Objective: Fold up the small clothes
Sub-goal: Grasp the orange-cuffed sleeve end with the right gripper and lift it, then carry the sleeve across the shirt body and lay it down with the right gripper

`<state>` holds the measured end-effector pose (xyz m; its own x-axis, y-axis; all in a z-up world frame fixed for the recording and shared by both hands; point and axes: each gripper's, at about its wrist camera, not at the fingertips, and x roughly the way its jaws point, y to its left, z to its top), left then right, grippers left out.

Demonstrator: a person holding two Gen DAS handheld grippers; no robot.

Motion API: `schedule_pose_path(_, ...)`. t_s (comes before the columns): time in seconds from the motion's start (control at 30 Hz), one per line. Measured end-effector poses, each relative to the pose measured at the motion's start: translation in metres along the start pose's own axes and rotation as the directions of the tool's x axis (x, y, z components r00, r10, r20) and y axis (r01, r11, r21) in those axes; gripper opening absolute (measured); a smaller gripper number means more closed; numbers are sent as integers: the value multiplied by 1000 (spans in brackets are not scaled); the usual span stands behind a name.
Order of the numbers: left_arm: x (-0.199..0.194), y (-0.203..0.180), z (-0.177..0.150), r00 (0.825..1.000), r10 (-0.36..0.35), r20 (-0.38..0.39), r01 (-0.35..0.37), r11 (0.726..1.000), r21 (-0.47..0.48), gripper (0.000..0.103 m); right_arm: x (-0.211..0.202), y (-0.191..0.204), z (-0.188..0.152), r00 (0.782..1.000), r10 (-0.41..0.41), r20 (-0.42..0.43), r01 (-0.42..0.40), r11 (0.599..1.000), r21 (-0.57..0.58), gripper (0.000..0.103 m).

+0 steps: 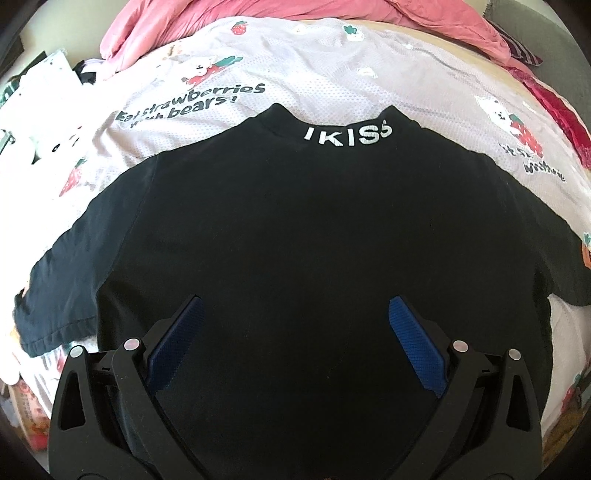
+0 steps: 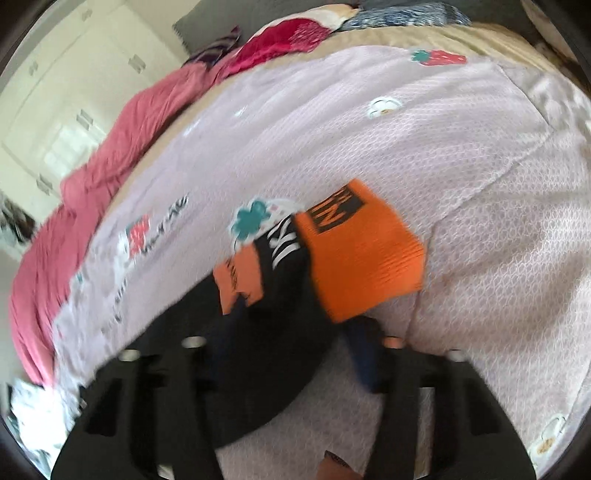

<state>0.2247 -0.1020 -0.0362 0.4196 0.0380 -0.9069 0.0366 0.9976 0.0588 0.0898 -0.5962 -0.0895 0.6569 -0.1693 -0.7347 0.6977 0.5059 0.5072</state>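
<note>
A black T-shirt lies flat on the bed, its collar lettered IKISS at the far side and both short sleeves spread out. My left gripper hovers over the shirt's lower middle, open, with nothing between its blue pads. The right wrist view is blurred. There my right gripper has black cloth bunched between its fingers, and the pads look closed on it. Just beyond lies an orange and black garment with printed letters.
The bed carries a pale lilac sheet printed with strawberries and bears. A pink quilt is heaped along the far edge, with red and patterned fabrics by it. White wardrobe doors stand past the bed.
</note>
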Motion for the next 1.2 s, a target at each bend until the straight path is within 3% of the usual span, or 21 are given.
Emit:
schedule_pose_path(0.03,0,1,1,1000,-4,0,4,1000,-5,94,-2,0,0,1000,12,11,-12,1000,-3,17)
schedule_pose_path(0.23,-2,12,4,999,-31,10,31,999,-39,94,-35,38,-10,981,173,87,-159,977,-141,13)
schedule_pose_path(0.6,-14,55,1,996,-82,34,86,983,-159,94,-71,150,-59,916,401,-31,-383,846,-370,12)
schedule_pose_path(1.0,-26,102,-1,979,-186,80,201,944,-260,94,-81,245,-142,858,464,-220,-507,699,-504,12)
schedule_pose_path(1.2,-32,129,-2,958,-257,129,286,900,-328,94,-75,287,-198,836,455,-308,-548,650,-527,12)
